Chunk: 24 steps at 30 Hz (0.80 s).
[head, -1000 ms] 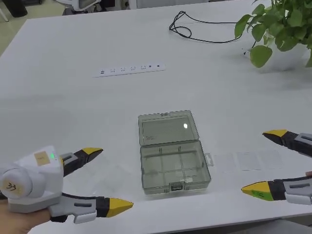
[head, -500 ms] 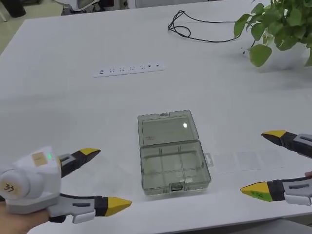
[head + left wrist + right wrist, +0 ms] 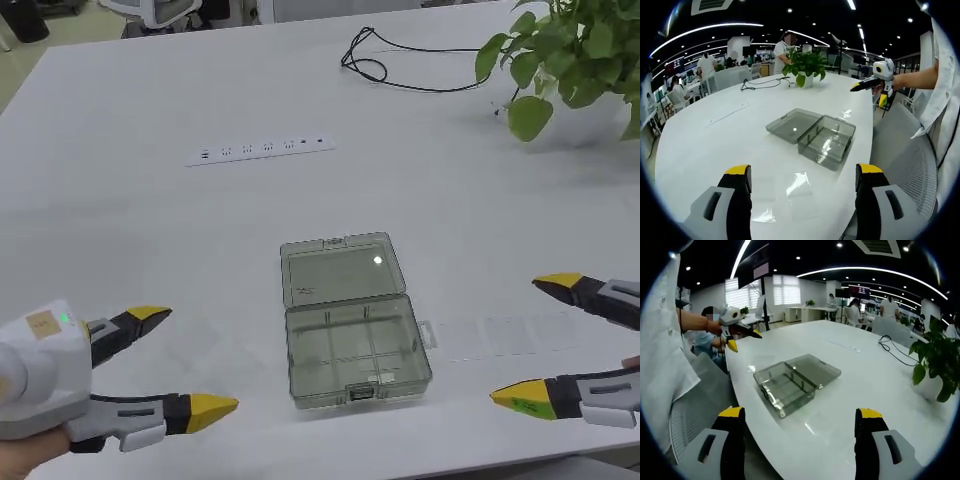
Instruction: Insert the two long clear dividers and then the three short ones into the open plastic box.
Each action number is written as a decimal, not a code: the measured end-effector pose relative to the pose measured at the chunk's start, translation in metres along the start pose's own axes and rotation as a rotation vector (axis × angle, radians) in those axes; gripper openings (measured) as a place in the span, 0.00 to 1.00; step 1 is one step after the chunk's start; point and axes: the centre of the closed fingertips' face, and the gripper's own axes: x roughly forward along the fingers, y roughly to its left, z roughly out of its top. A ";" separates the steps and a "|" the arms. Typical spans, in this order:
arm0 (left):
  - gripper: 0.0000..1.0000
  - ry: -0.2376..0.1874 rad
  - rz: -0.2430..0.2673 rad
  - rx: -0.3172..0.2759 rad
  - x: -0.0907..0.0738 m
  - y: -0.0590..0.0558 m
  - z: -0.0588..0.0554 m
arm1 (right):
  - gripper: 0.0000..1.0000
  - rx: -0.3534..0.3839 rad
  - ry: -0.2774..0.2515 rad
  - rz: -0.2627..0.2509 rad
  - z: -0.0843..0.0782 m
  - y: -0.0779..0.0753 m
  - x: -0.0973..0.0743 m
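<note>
A smoky see-through plastic box sits on the near middle of the white table. Its hinged lid lies open and flat on the far side. Faint lines cross the floor of the box, and I cannot tell whether they are moulded slots or pieces already seated.

The left gripper hovers at the near left, its yellow-tipped jaws spread wide with nothing between them. The right gripper hovers at the near right, equally wide and empty. Both point inward toward the box, well apart from it.

Just right of the box a row of thin clear plastic pieces lies flat on the table. The row runs left to right, from beside the box's right wall toward the right gripper. These pieces are to that gripper's left, between it and the box, so the right gripper is clearly the nearer one. They are too faint to count or to sort into long and short.

In the left gripper view a clear flat sheet glints on the table just ahead of the jaws, between them and the box. Its outline is too washed out to give its long axis.

The coming pick probably depends on which side holds the long dividers, since those go in first. Each gripper would reach inward and down for the piece on its own side.

A white power strip, a black cable and a green potted plant lie far off.
</note>
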 end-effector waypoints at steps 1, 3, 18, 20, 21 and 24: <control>0.86 0.005 0.008 -0.001 -0.001 0.003 -0.001 | 0.91 0.000 0.000 0.000 0.000 0.000 0.000; 0.86 0.015 0.022 -0.008 -0.004 0.008 -0.004 | 0.90 0.000 -0.001 0.002 0.001 0.000 0.000; 0.69 0.144 0.125 -0.049 -0.009 0.048 -0.036 | 0.89 0.005 -0.008 0.004 0.004 0.001 0.002; 0.65 0.166 0.137 -0.059 -0.009 0.052 -0.040 | 0.89 0.007 -0.008 0.005 0.004 0.001 0.002; 0.63 0.177 0.140 -0.060 -0.009 0.054 -0.042 | 0.89 0.008 -0.008 0.005 0.004 0.001 0.003; 0.58 0.229 0.160 -0.083 -0.008 0.060 -0.052 | 0.88 0.011 -0.007 0.005 0.004 0.002 0.003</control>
